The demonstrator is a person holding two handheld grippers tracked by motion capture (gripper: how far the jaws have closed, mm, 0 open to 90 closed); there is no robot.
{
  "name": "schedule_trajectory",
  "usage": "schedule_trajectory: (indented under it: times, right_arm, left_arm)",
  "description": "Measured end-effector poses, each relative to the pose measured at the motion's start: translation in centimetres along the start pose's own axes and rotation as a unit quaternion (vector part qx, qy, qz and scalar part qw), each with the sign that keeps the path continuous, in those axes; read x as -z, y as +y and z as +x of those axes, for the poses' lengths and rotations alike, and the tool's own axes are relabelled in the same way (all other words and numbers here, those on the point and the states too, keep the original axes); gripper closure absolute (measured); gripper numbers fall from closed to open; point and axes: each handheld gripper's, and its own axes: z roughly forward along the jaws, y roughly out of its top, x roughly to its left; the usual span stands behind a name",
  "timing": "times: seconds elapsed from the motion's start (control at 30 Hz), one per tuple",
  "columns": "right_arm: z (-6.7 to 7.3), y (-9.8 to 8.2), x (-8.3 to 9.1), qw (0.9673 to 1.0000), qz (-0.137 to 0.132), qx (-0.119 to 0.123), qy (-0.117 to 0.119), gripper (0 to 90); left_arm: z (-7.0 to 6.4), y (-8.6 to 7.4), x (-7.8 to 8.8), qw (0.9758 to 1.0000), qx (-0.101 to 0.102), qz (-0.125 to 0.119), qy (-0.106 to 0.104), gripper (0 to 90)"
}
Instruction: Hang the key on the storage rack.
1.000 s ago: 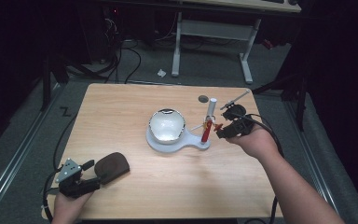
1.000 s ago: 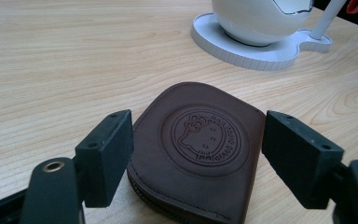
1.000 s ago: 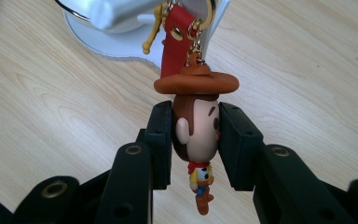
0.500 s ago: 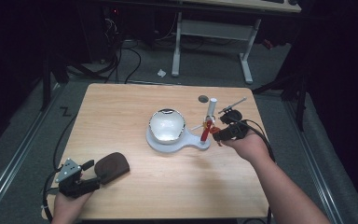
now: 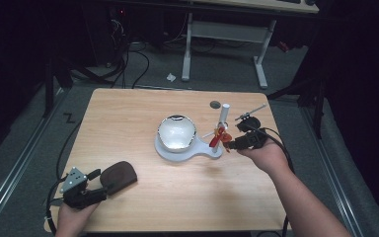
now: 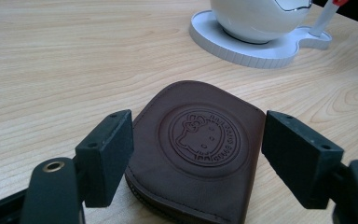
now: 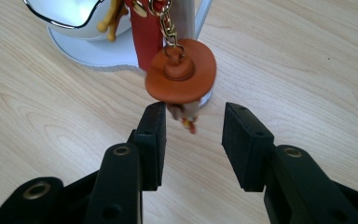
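Observation:
A keychain with a red strap (image 7: 147, 37) and an orange hat-shaped charm (image 7: 181, 70) hangs on the white post (image 5: 223, 114) of a white stand (image 5: 212, 152) that carries a shiny globe (image 5: 176, 132). My right gripper (image 7: 196, 126) sits just right of the keychain (image 5: 218, 137). Its jaws have just been opening and now stand open, with the charm's small lower end between them, close to the left pad. At the table's front left, my left gripper (image 6: 200, 140) is open and straddles a brown leather pouch (image 6: 200, 144) with an embossed round emblem, pads clear of it.
The stand's base (image 6: 261, 51) lies ahead and to the right of the pouch (image 5: 119, 175). A small dark round spot (image 5: 215, 104) marks the table behind the post. Beyond the far edge are desk legs and cables on the floor.
The right gripper's jaws have spread apart around the hanging charm, and the hand has barely shifted. The left hand and pouch have stayed put.

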Motion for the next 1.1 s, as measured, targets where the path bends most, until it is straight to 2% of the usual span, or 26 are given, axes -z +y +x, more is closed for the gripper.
schedule_trajectory:
  times: [0.17,0.53,0.73,0.8,1.1]
  right_arm:
    - [0.1,-0.7,0.4,1.0,0.003,0.003,-0.003,60.1]
    - [0.4,-2.6,1.7,0.9999,-0.011,0.002,-0.008,59.2]
    - [0.6,-4.5,1.6,0.9998,-0.02,0.004,-0.006,58.4]
    - [0.7,-5.2,1.5,0.9997,-0.02,0.007,-0.014,57.4]
    - [0.0,-8.6,0.7,0.9984,-0.05,-0.015,-0.024,55.3]
  left_arm:
    - [-0.1,0.1,-0.1,1.0,-0.002,0.003,-0.002,25.3]
    - [-0.2,0.0,-0.2,1.0,-0.004,0.005,-0.003,25.3]
    - [-0.3,0.0,-0.3,0.9999,-0.007,0.008,-0.004,25.3]
    - [-0.4,0.0,-0.3,0.9999,-0.007,0.008,-0.005,25.3]
    - [-0.4,0.0,-0.5,0.9999,-0.008,0.01,-0.005,25.3]
